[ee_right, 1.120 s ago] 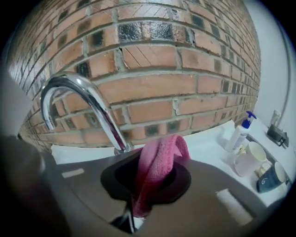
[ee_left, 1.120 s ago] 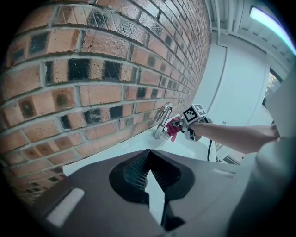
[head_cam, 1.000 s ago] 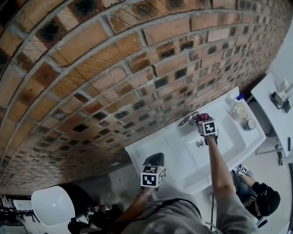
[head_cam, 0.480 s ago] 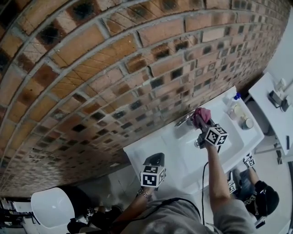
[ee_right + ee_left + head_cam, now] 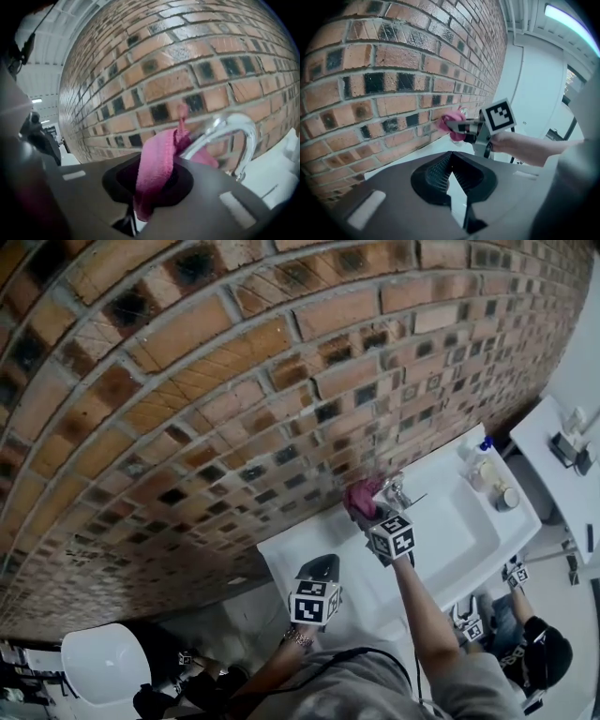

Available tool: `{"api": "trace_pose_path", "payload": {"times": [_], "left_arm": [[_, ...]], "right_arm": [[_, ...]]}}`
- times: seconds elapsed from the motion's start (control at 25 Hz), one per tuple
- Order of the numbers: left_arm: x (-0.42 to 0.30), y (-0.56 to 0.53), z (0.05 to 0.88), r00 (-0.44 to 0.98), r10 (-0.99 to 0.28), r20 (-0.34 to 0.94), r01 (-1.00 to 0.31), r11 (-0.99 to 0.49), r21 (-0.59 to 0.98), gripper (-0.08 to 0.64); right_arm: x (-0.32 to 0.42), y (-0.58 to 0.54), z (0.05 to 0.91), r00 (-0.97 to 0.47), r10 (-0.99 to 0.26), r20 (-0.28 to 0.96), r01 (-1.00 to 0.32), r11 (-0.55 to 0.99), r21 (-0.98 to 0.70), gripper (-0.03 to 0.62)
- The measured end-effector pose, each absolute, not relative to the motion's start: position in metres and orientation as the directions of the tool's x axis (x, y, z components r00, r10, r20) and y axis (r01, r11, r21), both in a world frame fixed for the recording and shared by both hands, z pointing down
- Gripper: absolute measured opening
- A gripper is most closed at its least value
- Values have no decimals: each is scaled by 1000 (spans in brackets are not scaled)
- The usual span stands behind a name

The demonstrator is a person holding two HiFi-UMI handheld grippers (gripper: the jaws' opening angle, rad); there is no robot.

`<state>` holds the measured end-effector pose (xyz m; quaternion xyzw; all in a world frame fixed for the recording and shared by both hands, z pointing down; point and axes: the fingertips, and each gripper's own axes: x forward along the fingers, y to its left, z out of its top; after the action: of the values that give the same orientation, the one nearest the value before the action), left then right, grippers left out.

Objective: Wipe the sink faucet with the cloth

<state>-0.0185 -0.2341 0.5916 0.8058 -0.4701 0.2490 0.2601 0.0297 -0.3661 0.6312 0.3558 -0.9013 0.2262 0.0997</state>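
A chrome faucet (image 5: 399, 491) stands at the back of the white sink (image 5: 455, 538), under the brick wall. My right gripper (image 5: 367, 509) is shut on a pink cloth (image 5: 360, 497), just left of the faucet and close to the wall. In the right gripper view the pink cloth (image 5: 157, 164) hangs from the right gripper (image 5: 156, 183), and its upper end lies against the curved faucet (image 5: 229, 125). My left gripper (image 5: 319, 567) hovers shut and empty over the sink's left front corner. From the left gripper (image 5: 450, 157) I see the pink cloth (image 5: 451, 124) ahead.
Bottles (image 5: 480, 463) and a small jar (image 5: 507, 495) stand on the sink's right end. A white counter (image 5: 561, 457) lies further right. A white toilet (image 5: 101, 664) is at lower left. A person (image 5: 532, 652) crouches on the floor at lower right.
My right gripper has carried the pink cloth leftward, from the faucet's right side over to its left, nearer the wall. The left gripper has stayed put.
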Motion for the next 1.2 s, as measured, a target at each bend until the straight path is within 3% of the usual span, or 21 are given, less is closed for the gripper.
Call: {"api": "trace_pose_path", "payload": {"times": [0.12,0.28,0.4,0.76,0.92,1.04,1.2], "left_arm": [[-29,-230,586,415,-647,639,-899,-402,177,18],[-39,-225,589,392,-656,645,-911,-374,174,18],[-34,-221,587,397,-657,641,-908,-382,172,18],[-30,-224,582,385,-669,636,-912,-380,153,18],[-31,-223,580,369,-675,639,-920,-363,148,18],[-30,-214,578,357,-681,640,-926,-346,148,18],[-32,-203,580,329,-692,643,-940,-304,154,18]], "right_arm": [[57,-360,665,-654,-626,425,-757,537,-373,32],[77,-374,667,-583,-618,527,-780,607,-151,34],[109,-398,668,-480,-670,566,-839,540,-72,32],[190,-423,643,-361,-810,463,-929,271,-250,32],[246,-419,688,-215,-801,559,-962,76,-261,32],[250,-392,717,-225,-740,634,-970,112,-214,32],[195,-355,722,-364,-683,633,-930,228,-289,32]]}}
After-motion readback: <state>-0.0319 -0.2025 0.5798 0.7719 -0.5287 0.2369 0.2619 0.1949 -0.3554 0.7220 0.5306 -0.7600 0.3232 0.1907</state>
